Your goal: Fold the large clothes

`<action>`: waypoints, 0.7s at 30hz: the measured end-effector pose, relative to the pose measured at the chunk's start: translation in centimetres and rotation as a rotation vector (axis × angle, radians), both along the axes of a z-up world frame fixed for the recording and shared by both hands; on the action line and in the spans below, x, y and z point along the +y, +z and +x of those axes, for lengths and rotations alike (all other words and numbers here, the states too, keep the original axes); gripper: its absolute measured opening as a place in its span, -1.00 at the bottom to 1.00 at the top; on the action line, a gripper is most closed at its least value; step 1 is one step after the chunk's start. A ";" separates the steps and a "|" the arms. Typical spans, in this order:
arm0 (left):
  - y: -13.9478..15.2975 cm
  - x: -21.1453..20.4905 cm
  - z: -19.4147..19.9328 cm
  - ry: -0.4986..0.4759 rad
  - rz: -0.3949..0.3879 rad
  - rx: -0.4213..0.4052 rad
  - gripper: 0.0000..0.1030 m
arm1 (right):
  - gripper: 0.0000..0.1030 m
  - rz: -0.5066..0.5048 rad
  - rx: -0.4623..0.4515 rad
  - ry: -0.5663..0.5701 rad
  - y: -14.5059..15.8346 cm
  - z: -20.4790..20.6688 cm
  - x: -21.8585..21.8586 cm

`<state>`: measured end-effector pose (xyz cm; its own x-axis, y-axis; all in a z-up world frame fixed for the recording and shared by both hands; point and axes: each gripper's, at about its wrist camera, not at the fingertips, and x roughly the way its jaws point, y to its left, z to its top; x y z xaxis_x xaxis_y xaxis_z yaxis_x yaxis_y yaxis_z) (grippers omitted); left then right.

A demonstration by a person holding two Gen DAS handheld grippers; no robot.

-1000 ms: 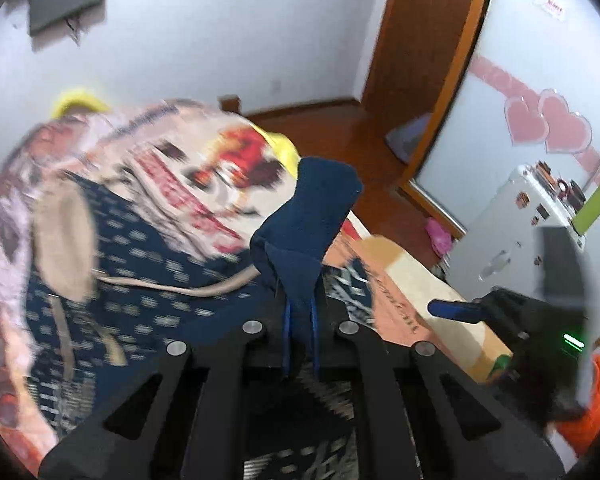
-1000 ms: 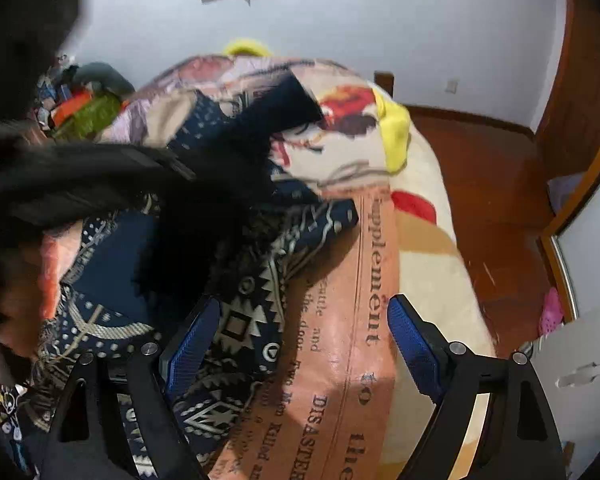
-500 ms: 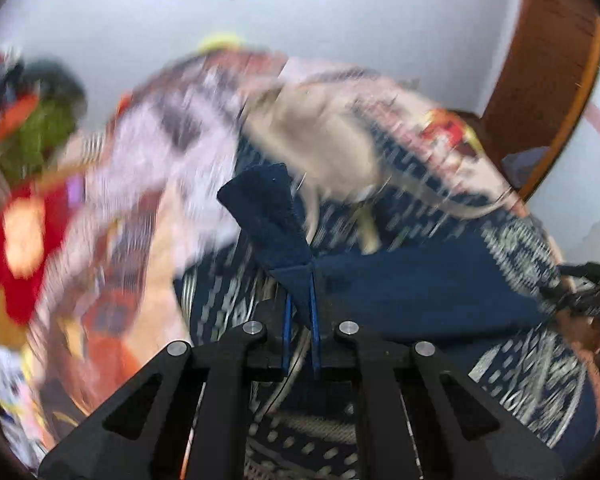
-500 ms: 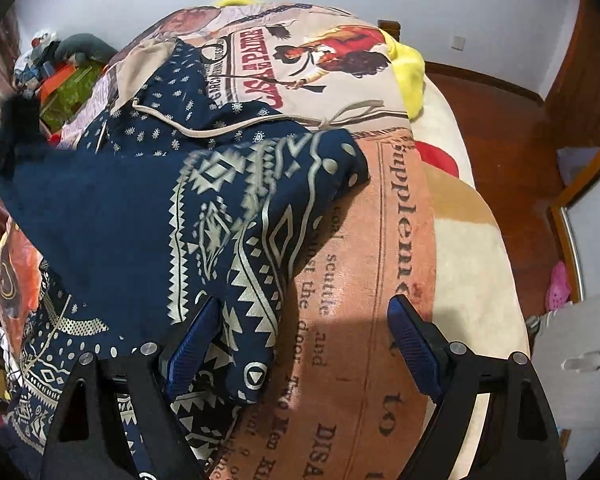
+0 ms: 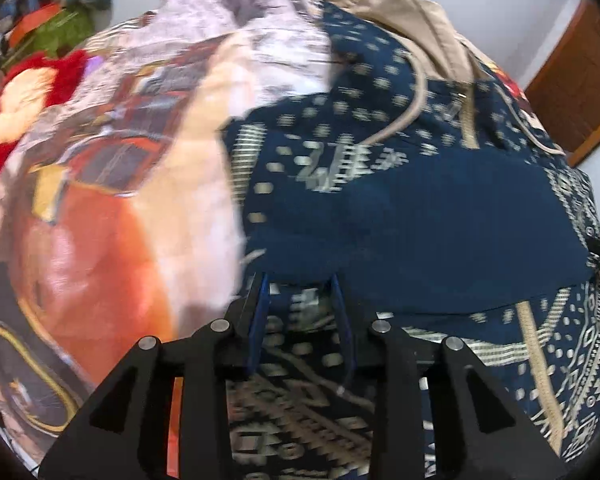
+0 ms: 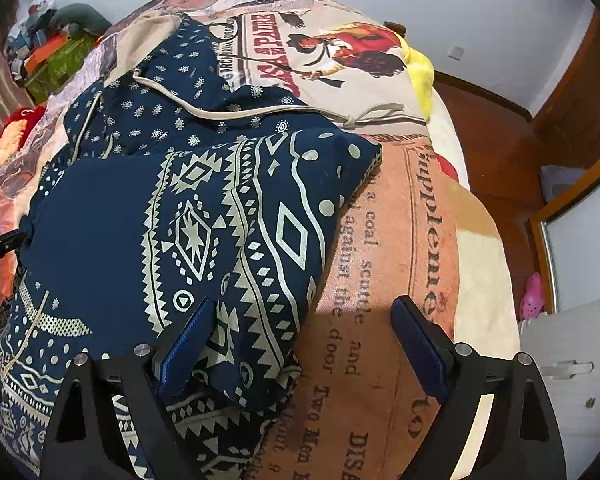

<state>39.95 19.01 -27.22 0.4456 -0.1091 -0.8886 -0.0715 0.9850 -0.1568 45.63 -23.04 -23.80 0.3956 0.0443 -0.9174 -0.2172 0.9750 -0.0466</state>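
A navy patterned hoodie point(image 6: 204, 216) with a beige hood and drawstring lies on the bed. One sleeve is folded across its body. It also shows in the left wrist view point(image 5: 420, 208). My left gripper point(image 5: 300, 292) stands partly open at the sleeve's cuff edge, low over the garment, with the cloth lying between and under its fingers. My right gripper point(image 6: 300, 320) is wide open and empty above the hoodie's right edge. Its left finger point(image 6: 188, 340) is over the folded sleeve. The left gripper's tip point(image 6: 0, 246) shows at the left edge of the right wrist view.
The bed has a printed blanket point(image 6: 396, 264) with text and pictures. Stuffed toys and clutter point(image 5: 48, 36) sit at the far left. A wooden floor point(image 6: 492, 140), a door frame and a white cabinet point(image 6: 568, 364) are to the right of the bed.
My left gripper carried the sleeve cuff across the hoodie, lowered it onto the body and opened its jaws. The right gripper stayed wide open and nearly still.
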 end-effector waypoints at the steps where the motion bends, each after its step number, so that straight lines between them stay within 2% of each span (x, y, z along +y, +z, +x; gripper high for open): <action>1: 0.1 0.6 -0.2 0.009 -0.003 -0.002 -0.38 | 0.74 -0.002 0.001 -0.002 0.0 0.0 0.0; 3: 0.4 1.8 -0.3 0.025 -0.030 -0.006 -0.38 | 0.74 -0.002 0.005 -0.007 0.2 0.0 0.1; 7: 0.9 3.3 0.3 0.060 -0.146 -0.021 -0.38 | 0.74 0.031 0.001 -0.022 1.1 0.1 0.0; 9: 0.6 3.3 1.3 0.071 -0.229 -0.006 -0.38 | 0.74 0.054 -0.010 -0.033 1.9 0.1 -0.1; 11: -0.3 2.9 2.5 0.087 -0.248 0.027 -0.38 | 0.74 0.080 -0.029 -0.037 2.9 0.1 -0.2; 13: -1.1 2.0 3.4 0.098 -0.191 0.056 -0.40 | 0.74 0.083 -0.050 -0.035 3.7 0.1 -0.1; 15: -1.6 1.0 3.8 0.091 -0.093 0.058 -0.80 | 0.74 0.076 -0.071 -0.029 4.3 0.2 0.0; 16: -1.6 0.6 3.9 0.088 -0.048 0.052 -0.86 | 0.74 0.064 -0.080 -0.024 4.4 0.3 0.1; 18: -1.4 0.1 3.7 0.090 0.004 0.026 -0.95 | 0.74 0.046 -0.081 -0.023 4.2 0.6 0.1; 21: -0.1 -0.2 3.0 0.110 0.065 -0.021 -0.97 | 0.74 0.023 -0.051 -0.024 2.8 1.3 0.0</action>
<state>42.93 18.83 -27.37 0.4699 -0.0005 -0.8827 -0.1774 0.9795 -0.0949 46.89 -23.03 -21.01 0.4431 0.0554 -0.8948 -0.1922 0.9808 -0.0345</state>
